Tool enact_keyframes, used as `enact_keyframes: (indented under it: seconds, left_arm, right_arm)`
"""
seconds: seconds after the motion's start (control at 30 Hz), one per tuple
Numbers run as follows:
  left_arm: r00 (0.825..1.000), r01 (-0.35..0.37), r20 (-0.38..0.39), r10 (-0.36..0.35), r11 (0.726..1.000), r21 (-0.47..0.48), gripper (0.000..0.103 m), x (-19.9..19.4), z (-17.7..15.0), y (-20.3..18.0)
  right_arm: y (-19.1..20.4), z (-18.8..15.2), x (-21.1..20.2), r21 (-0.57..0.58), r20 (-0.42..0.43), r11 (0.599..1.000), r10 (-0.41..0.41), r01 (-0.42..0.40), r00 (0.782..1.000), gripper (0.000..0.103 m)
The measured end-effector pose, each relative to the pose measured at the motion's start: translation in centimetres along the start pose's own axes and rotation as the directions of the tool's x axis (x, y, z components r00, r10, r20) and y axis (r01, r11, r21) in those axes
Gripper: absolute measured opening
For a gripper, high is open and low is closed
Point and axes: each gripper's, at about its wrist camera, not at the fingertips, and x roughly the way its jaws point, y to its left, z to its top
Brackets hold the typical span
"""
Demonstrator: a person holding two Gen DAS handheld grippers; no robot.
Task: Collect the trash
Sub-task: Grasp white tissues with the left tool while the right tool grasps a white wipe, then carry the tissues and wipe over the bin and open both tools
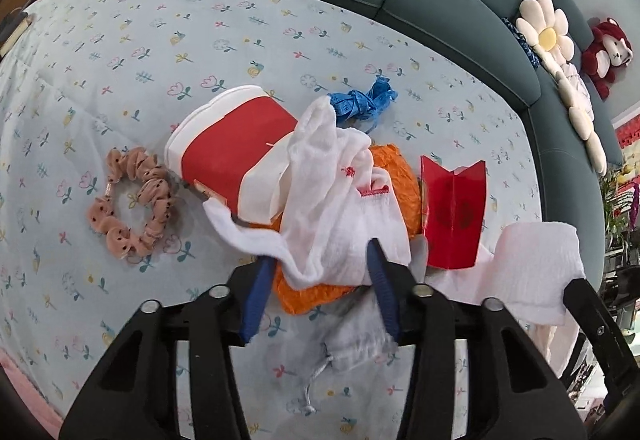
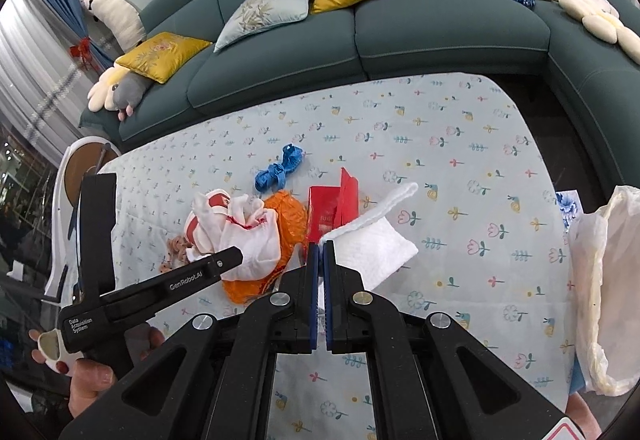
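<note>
My left gripper (image 1: 320,252) is open, its blue fingers on either side of a white sock (image 1: 340,208) lying over an orange crumpled bag (image 1: 396,176). A red-and-white paper cup (image 1: 232,148) lies on its side to the left. A red envelope (image 1: 454,212) and blue ribbon (image 1: 362,100) lie close by. My right gripper (image 2: 320,248) is shut on the corner of a white tissue (image 2: 372,244) and holds it above the table. The sock (image 2: 248,240), orange bag (image 2: 286,212) and envelope (image 2: 332,208) also show in the right wrist view.
A pink scrunchie (image 1: 132,204) lies left of the cup. A white drawstring pouch (image 1: 352,336) lies under the left gripper. A floral tablecloth (image 2: 460,168) covers the table. A pale plastic bag (image 2: 604,288) hangs at the right edge. A teal sofa (image 2: 400,28) stands behind.
</note>
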Motion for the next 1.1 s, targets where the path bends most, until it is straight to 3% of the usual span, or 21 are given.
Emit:
enact_keyframes:
  seconds: [0.07, 0.2, 0.43, 0.67, 0.87, 1.1]
  left_arm:
    - [1.0, 0.01, -0.01, -0.01, 1.0, 0.005, 0.02, 0.4, 0.1, -0.1]
    - [1.0, 0.015, 0.008, -0.015, 1.0, 0.022, 0.01, 0.0, 0.1, -0.5]
    - [0.996, 0.048, 0.067, -0.053, 0.996, 0.075, 0.008, -3.1, -0.3, -2.5]
    - [0.985, 0.097, 0.129, -0.117, 0.984, 0.146, 0.008, -7.5, -0.4, -6.6]
    - [0.967, 0.134, 0.18, -0.18, 0.961, 0.24, 0.008, -11.3, -0.9, -11.6]
    - [0.956, 0.157, 0.185, -0.228, 0.929, 0.335, 0.008, -13.3, -2.6, -16.9]
  right_arm:
    - [-0.1, 0.0, 0.3, 0.001, -0.007, 1.0, -0.001, 0.001, 1.0, 0.002]
    - [-0.2, 0.0, 0.4, 0.004, -0.011, 1.0, 0.001, -0.001, 1.0, 0.002]
    - [-0.3, 0.3, -1.2, 0.008, 0.02, 1.0, 0.009, -0.009, 1.0, 0.002]
    - [-1.2, 1.7, -5.5, 0.019, 0.115, 1.0, 0.009, -0.012, 0.993, 0.002]
    - [-2.9, 2.5, -9.5, 0.041, 0.196, 0.999, -0.01, 0.002, 0.981, 0.002]
    - [-6.8, 2.3, -14.4, 0.105, 0.284, 0.994, -0.055, 0.026, 0.957, 0.002]
